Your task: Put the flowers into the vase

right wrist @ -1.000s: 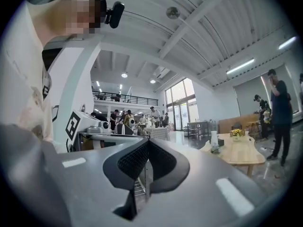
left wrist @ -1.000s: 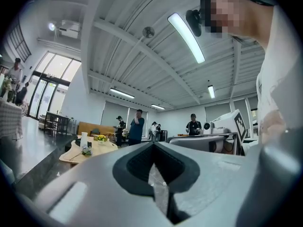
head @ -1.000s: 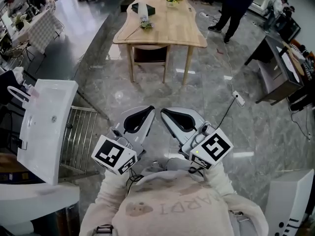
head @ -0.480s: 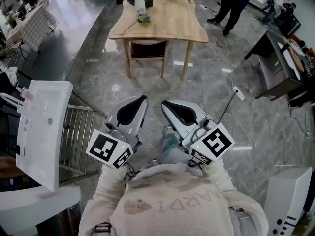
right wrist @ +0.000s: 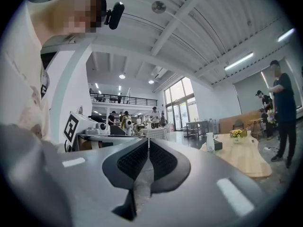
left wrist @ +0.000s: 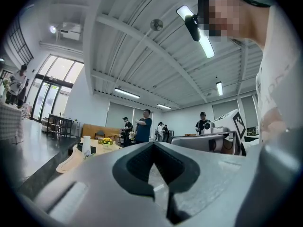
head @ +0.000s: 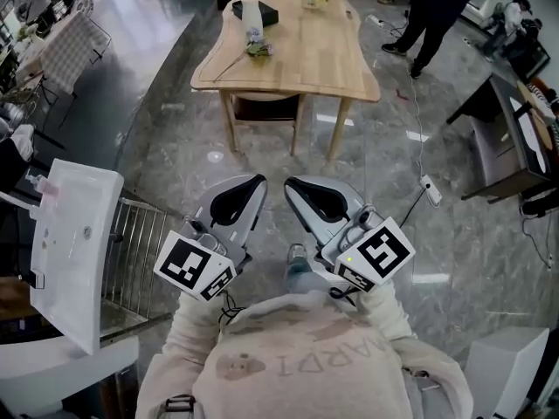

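Left gripper [head: 255, 185], right gripper [head: 293, 185] barely shifted; jaws together, empty. Flowers [head: 256, 49], seemingly beside vase [head: 254, 17], well ahead.

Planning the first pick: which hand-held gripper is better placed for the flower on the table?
Left, slightly: the flower lies at the table's left edge, closer in line with the left hand-held gripper than the right hand-held gripper.

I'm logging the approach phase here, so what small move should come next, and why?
Probably step forward toward the wooden table: the white vase and the loose flower are on it, well ahead, while the left gripper and right gripper are held near the chest, jaws together, nothing between them.
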Tool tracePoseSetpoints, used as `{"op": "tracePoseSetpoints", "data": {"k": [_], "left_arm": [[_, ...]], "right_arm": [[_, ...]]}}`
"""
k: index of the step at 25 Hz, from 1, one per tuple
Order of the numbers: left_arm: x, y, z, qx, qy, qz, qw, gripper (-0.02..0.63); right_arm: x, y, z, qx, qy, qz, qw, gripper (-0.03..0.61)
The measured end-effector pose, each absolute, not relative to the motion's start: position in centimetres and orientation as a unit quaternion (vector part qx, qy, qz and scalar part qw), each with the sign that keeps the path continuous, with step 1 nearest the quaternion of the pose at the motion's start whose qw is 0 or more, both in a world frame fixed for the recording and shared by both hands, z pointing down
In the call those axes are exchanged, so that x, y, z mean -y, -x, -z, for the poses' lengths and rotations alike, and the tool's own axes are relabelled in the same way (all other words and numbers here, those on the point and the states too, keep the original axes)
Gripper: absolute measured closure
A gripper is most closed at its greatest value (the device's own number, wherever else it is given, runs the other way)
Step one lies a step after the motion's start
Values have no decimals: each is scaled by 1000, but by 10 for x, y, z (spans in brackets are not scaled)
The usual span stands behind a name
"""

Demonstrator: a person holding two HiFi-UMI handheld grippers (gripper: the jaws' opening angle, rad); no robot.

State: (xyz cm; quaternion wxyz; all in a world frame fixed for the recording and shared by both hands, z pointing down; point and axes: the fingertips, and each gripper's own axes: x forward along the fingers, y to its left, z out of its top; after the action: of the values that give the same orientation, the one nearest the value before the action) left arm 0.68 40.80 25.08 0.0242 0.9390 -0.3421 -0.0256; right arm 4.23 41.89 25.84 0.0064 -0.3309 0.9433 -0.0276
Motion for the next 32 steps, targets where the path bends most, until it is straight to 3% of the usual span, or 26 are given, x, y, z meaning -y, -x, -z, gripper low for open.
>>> {"op": "tracePoseSetpoints", "data": {"k": [12,32], "left_arm": [[-300,-68,-244,377,-926,19,21,614],[-184,-43,-256,367,-930,13,20,614]], "right_arm": [[-307,-110,-253,-953,300,29,15,520],[-195,-80,-268,-950,309,44,8,520]]}}
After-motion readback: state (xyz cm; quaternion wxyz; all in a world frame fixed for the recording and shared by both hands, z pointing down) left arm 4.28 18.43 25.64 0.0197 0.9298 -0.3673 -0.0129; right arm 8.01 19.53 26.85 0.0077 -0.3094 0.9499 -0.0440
